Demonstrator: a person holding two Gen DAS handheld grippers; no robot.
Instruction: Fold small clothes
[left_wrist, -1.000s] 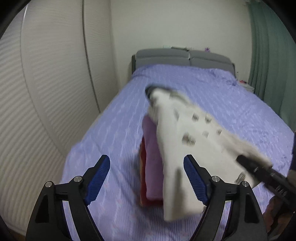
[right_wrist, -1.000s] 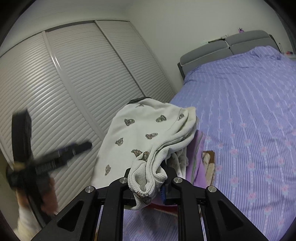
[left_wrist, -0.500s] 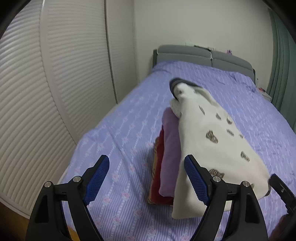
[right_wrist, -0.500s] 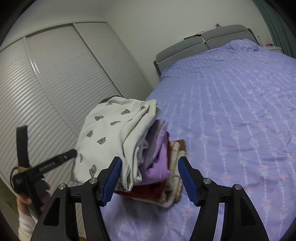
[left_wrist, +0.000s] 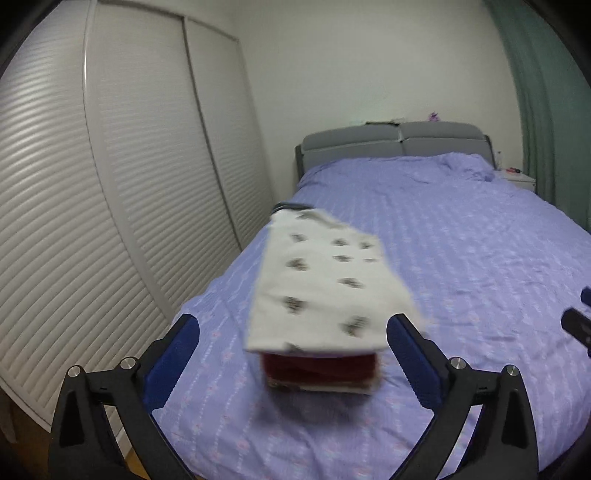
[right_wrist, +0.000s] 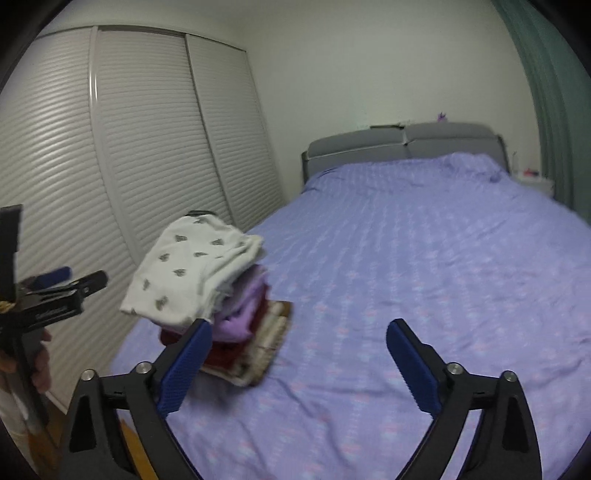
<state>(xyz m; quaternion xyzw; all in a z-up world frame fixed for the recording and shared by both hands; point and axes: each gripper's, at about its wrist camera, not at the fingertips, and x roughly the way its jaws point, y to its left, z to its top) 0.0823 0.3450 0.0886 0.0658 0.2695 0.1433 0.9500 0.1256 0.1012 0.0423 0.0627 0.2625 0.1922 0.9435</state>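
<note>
The cream printed garment (left_wrist: 325, 291) lay folded on top of the stack of folded clothes (right_wrist: 236, 325), which sat on the purple bed (left_wrist: 461, 266) near the bed's foot corner on the wardrobe side, with a lilac piece (right_wrist: 243, 306) and a dark red piece (left_wrist: 321, 365) showing beneath it. A second earlier the right claw (right_wrist: 299, 354) had been clenched on a bunched edge of that garment, carrying it over the stack; half a second earlier it had already let go, and now it stood released, jaws spread wide and well clear of the stack, aimed at bare bed cover beside it. The left claw (left_wrist: 291, 354) was likewise released, as in both earlier views, but had swung round so that the stack now sat straight ahead between its blue pads (left_wrist: 173, 354) rather than off to one side. The garment, which hung sloping and blurred a second earlier, now rested flat. The louvred wardrobe doors (left_wrist: 110, 184) stood just beside the bed, the grey headboard (left_wrist: 399, 144) at its far end.
</note>
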